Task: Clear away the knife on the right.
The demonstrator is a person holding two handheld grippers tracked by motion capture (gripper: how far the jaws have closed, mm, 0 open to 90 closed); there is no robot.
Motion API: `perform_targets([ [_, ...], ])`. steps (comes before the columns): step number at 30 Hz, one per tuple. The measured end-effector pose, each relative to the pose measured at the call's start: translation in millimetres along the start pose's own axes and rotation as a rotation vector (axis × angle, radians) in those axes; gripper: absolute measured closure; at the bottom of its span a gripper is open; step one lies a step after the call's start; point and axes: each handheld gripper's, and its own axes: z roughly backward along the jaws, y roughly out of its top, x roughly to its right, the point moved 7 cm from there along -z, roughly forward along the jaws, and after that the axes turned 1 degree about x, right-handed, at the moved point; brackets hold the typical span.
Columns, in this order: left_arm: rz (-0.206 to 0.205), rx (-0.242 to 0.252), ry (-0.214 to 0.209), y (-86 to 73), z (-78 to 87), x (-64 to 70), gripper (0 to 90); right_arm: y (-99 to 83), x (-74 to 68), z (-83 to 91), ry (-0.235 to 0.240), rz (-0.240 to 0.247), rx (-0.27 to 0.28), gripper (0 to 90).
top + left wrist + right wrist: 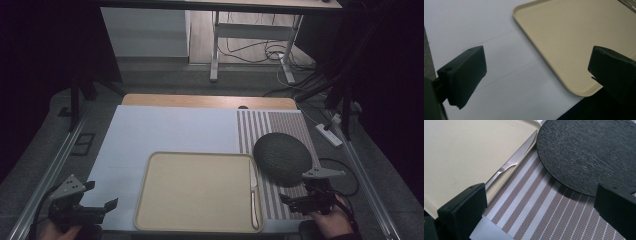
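A beige tray (195,192) lies at the table's front middle, with nothing on its flat middle. A steel knife (254,192) rests along its right rim, blade pointing away. A dark round textured plate (282,155) sits on a striped placemat (290,122) just right of the tray. My left gripper (102,195) hovers open at the front left, beside the tray's near-left corner (579,37). My right gripper (296,192) is open at the front right, over the placemat (536,207). Its view has the knife (511,162) to the left and the plate (589,152) ahead.
A pale blue mat (165,130) covers the table left of the placemat. A strip of wooden tabletop (210,100) shows behind it. Beyond stand a desk frame (215,45) and floor cables (270,50); a power strip (328,134) lies on the floor at right.
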Motion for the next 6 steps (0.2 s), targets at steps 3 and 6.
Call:
perform_targets([
  [3, 0.002, 0.001, 0.000, 0.0, 0.1, -0.1, 2.5, -2.1, 0.3, 1.1, -0.006, 0.000, -0.011, 0.0],
  [6, 0.001, 0.002, -0.001, 0.8, -0.2, 0.1, 2.5, -3.6, 0.5, 0.3, -0.006, 0.006, -0.026, 0.0],
])
